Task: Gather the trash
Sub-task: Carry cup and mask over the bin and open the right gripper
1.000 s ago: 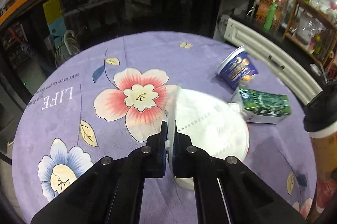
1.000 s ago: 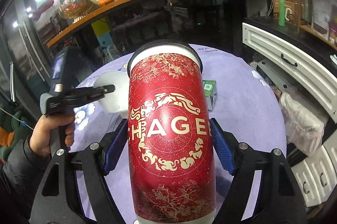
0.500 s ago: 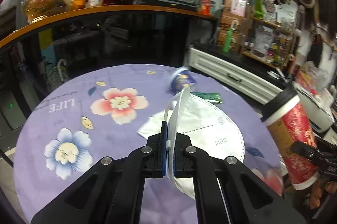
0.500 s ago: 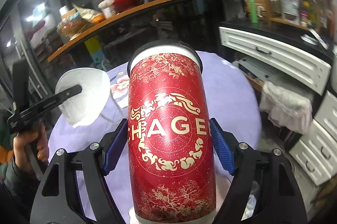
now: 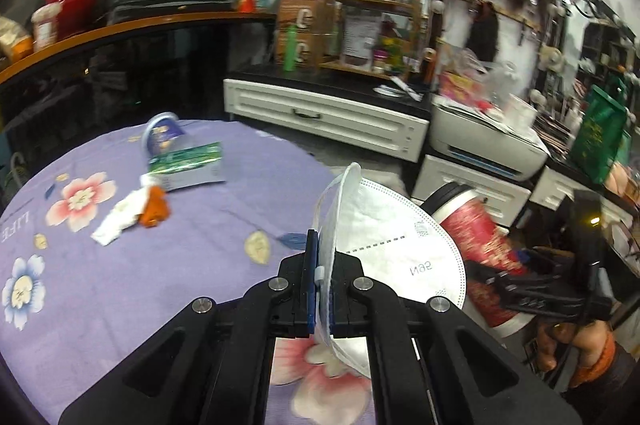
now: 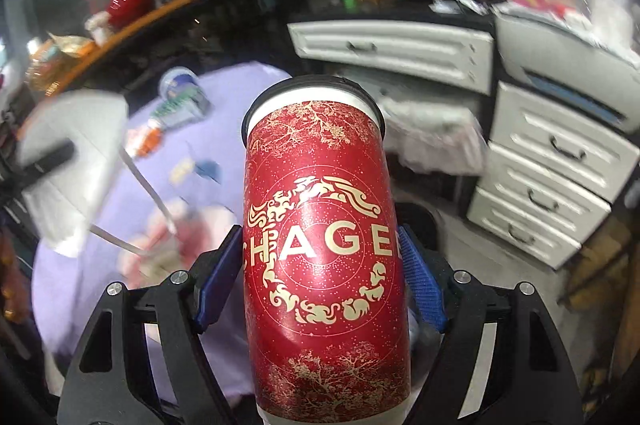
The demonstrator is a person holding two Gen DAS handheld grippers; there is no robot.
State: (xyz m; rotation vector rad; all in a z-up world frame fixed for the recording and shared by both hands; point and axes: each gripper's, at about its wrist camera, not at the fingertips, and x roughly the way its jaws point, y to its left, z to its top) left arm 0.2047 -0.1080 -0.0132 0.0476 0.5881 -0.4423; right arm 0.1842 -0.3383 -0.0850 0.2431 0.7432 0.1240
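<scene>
My left gripper (image 5: 321, 277) is shut on the edge of a white face mask (image 5: 384, 245), held in the air over the right rim of the purple flowered table (image 5: 120, 285). My right gripper (image 6: 320, 257) is shut on a tall red paper cup with a black lid (image 6: 320, 225); its blue pads (image 6: 218, 273) press both sides. The same cup (image 5: 480, 245) shows at the right of the left wrist view, past the table's edge. On the table lie a blue tub on its side (image 5: 162, 135), a green carton (image 5: 186, 165) and a white tissue with an orange scrap (image 5: 132, 211).
White drawer units (image 6: 552, 169) and a low white cabinet (image 5: 324, 117) stand beyond the table on the right, with a printer (image 5: 488, 141) on top. A curved orange-edged counter (image 5: 120, 25) with a red vase runs behind. A person's hand (image 5: 580, 345) holds the right gripper.
Both grippers swung right, off the table's middle toward its right edge, carrying the mask and the cup. The tissue and orange scrap on the table came into view.
</scene>
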